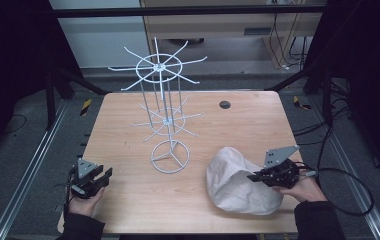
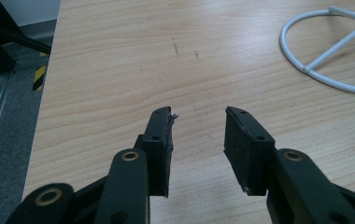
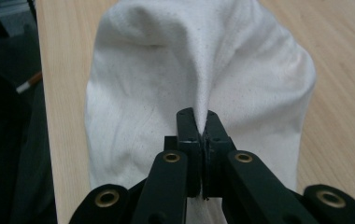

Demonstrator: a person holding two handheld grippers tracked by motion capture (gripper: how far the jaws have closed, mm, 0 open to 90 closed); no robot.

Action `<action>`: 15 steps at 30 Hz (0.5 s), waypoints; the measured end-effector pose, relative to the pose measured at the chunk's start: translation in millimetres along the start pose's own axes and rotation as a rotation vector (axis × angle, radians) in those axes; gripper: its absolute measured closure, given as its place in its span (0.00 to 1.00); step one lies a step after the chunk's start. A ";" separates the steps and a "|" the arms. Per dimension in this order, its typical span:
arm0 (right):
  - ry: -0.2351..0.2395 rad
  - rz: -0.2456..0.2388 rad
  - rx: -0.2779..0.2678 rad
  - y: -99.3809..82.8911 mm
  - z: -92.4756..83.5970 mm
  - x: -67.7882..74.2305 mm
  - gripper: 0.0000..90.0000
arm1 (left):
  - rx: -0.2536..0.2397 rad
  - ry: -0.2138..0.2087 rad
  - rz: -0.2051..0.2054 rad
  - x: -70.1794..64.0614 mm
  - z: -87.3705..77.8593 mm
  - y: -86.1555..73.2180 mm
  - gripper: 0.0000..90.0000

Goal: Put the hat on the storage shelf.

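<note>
So the right gripper (image 3: pixel 198 122) has its jaws pinched tight on a ridge of the white cloth bag (image 3: pixel 199 70), fabric bunched up between the pads. In the high view that gripper (image 1: pixel 254 177) sits lower right, pointing left into the bag (image 1: pixel 235 182), with the hand (image 1: pixel 303 189) behind it and the dark sleeve running to the bottom edge. The left gripper (image 2: pixel 198 135) has a narrow gap, nothing in it, hovering over bare table (image 2: pixel 119 60) at lower left. The white wire rack (image 1: pixel 164 100) stands mid-frame.
</note>
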State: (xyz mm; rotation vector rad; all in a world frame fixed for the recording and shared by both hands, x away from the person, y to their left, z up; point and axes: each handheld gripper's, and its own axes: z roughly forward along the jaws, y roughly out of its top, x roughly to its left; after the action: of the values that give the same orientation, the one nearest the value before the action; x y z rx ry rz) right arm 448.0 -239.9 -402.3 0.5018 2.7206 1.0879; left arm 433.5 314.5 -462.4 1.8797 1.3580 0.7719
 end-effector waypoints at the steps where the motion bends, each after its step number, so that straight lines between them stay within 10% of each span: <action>1: -0.006 0.010 -0.019 0.2 -1.7 0.1 0.99 | 0.000 0.000 0.000 0.0 0.0 0.0 0.68; 15: -0.213 0.121 -0.267 13.6 -16.0 9.5 0.99 | -0.006 0.002 -0.004 0.3 -0.7 0.0 0.68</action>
State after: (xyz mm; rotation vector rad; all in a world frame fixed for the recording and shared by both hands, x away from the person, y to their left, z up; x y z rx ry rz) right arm 438.1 -237.3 -381.6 0.7000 2.3444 1.3198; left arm 433.0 314.9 -462.0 1.8717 1.3588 0.7747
